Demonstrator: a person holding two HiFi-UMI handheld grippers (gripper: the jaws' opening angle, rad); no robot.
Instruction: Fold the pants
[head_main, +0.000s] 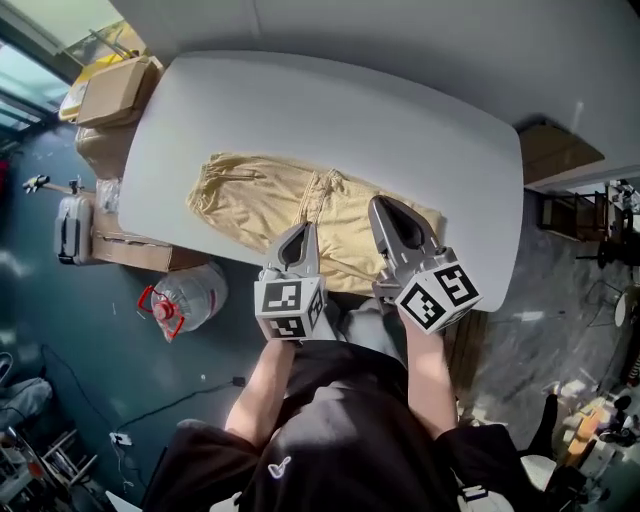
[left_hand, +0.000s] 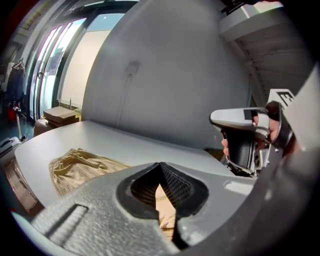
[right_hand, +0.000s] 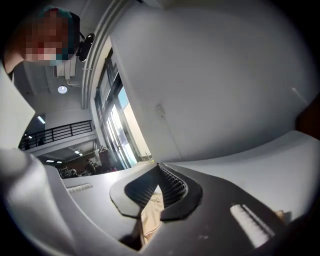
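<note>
Pale grey and round-cornered, the table (head_main: 200, 100) fills the middle of your head view, with a plain light wall behind it and dark floor on either side. Your pants (head_main: 255, 200), tan in colour, lie flat across the table. The gathered waistband is at the left and the rest runs right toward the near edge.

Both your grippers are over that near edge of the cloth, side by side and a little apart. Your left gripper (head_main: 300, 238) points away from you and slightly down. In its own view the jaws meet at the tip and tan cloth shows in the slot between them, so it is clamped on the pants. Your right gripper (head_main: 385, 210) sits just right of it, over the wrinkled middle of the cloth. In its view the jaws are closed, a strip of tan fabric hangs pinched between them, and the wall and tall windows show beyond.

Left of the table on the floor you have cardboard boxes (head_main: 115, 90), a small suitcase (head_main: 72, 228) and a clear water jug (head_main: 195, 298) with a red handle.
</note>
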